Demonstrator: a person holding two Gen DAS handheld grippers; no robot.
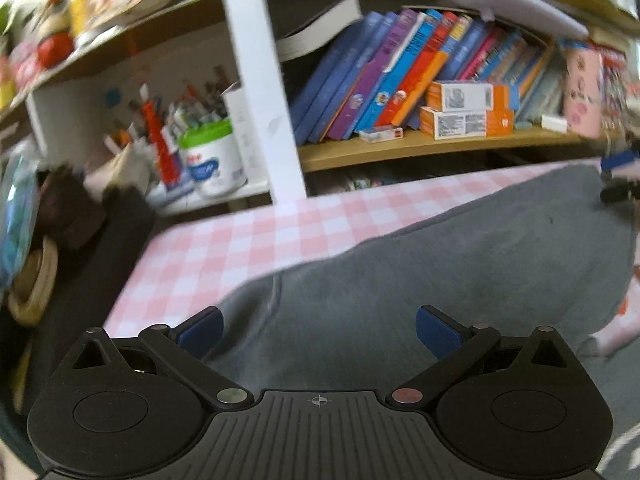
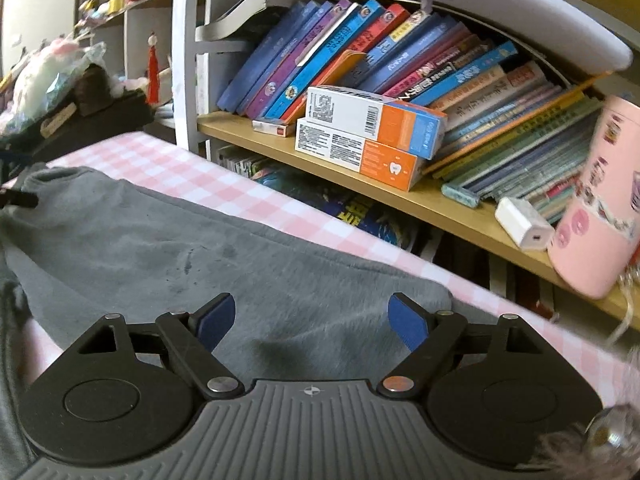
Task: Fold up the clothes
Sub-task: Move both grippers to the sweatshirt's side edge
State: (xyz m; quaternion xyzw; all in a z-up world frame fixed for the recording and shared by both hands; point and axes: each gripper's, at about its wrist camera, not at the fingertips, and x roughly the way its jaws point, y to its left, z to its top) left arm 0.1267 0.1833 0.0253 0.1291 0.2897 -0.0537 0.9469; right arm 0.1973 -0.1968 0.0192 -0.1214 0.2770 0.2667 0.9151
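Observation:
A grey garment (image 1: 420,272) lies spread on a table with a pink-and-white checked cloth (image 1: 224,240). My left gripper (image 1: 318,330) is open and empty, just above the garment's left end. In the right wrist view the same grey garment (image 2: 200,264) stretches from far left to under my right gripper (image 2: 312,328), which is open and empty above the garment's right end. The checked cloth (image 2: 168,164) shows behind it. The right gripper's tip shows blurred at the left wrist view's right edge (image 1: 618,184).
A wooden bookshelf (image 2: 400,196) with leaning books (image 2: 344,52) and orange-and-white boxes (image 2: 372,136) stands right behind the table. A pink cup (image 2: 596,208) and white charger (image 2: 524,224) sit on the shelf at the right. A white post (image 1: 260,80) and cluttered tub (image 1: 212,160) stand at the left.

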